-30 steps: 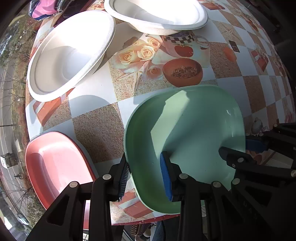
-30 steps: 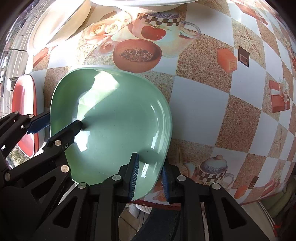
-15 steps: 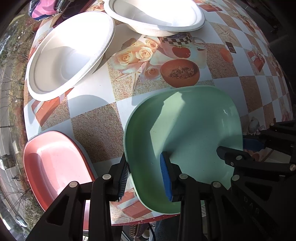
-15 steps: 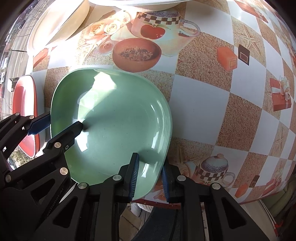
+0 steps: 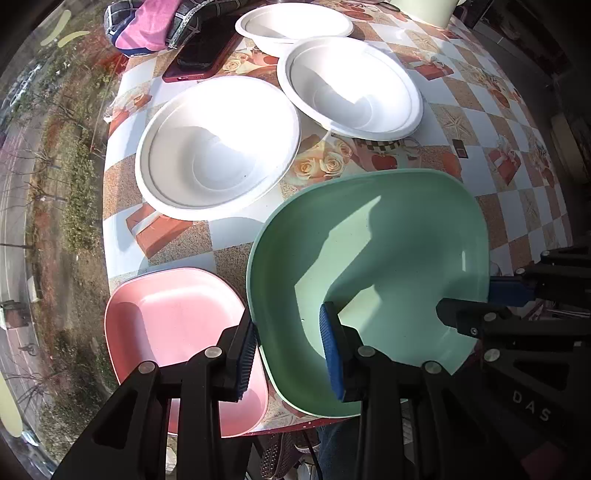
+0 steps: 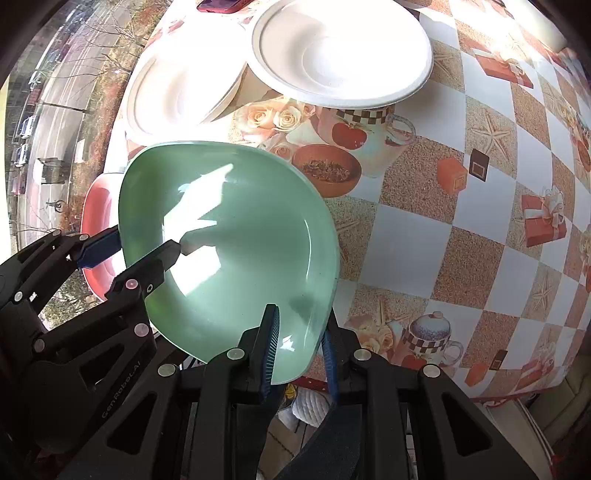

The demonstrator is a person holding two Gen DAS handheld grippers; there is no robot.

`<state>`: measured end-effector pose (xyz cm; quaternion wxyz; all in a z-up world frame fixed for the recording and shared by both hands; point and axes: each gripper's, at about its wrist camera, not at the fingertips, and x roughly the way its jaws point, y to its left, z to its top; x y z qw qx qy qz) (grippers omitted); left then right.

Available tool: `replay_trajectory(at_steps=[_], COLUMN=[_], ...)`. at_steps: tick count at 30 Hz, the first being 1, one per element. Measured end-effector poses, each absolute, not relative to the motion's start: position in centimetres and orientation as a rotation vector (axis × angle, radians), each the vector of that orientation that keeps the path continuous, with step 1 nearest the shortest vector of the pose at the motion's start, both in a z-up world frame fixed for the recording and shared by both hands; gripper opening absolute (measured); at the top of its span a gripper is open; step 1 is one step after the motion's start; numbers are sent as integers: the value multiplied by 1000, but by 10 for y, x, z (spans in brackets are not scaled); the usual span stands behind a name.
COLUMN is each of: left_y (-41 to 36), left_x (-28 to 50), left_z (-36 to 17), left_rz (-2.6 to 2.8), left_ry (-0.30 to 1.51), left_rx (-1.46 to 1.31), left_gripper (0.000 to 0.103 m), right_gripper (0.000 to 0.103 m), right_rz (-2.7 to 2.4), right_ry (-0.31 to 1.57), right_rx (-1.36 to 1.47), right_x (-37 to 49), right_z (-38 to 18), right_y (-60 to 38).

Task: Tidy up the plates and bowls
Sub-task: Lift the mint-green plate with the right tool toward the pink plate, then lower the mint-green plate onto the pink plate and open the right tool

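Green plate (image 5: pixel 388 258) is held by both grippers at once: left gripper (image 5: pixel 288 350) straddles its near-left rim, one finger under/outside and one inside the well, jaws closed down onto the rim; right gripper (image 6: pixel 299 347) clamps the near-right rim the same way, pads pinching the edge. In the right wrist view the plate looks tilted and off the table (image 6: pixel 461 229), hanging over the table's near-left corner and partly covering the pink plate (image 5: pixel 177 325), which lies flat at that corner. Likely step: carry green over and nest it on pink. To do it well: keep both hands level so the plate doesn't twist between the two pinches, move them together, line up the rounded-square outlines before lowering. Pink sits right at the near edge, so come straight down, no sideways shove, or it could slide off. Left outer finger is between the two plates; judge it needs to clear out before green seats, so release left first, let right steady it. Three white bowls further back: one (image 5: pixel 218 147) toward the left edge, one (image 5: pixel 351 88) beside it near centre, a third (image 5: pixel 291 26) behind near the far edge, next to a phone (image 5: pixel 199 55) and bundled cloth (image 5: pixel 155 22). Those look untouched, stacking still to do.
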<state>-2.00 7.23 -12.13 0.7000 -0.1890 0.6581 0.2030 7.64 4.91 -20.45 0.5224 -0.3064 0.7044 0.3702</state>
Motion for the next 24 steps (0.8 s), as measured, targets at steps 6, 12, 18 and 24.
replay_trajectory(at_steps=[6, 12, 18, 24], left_y=[90, 99, 108, 114], left_x=[-48, -67, -92, -111], left_z=[-101, -95, -99, -106], left_rz=[539, 600, 653, 689], left_ry=[1427, 1412, 1404, 1431], left_rx=[-430, -428, -466, -486], left_gripper=[35, 35, 35, 35], right_gripper=[25, 25, 25, 25], right_rz=[976, 1060, 1147, 1197], right_ry=[1660, 1639, 1629, 1661], right_rx=[-757, -834, -909, -965], right_x=[61, 40, 22, 20], right_z=[-188, -187, -191, -207], right_y=[68, 81, 93, 100])
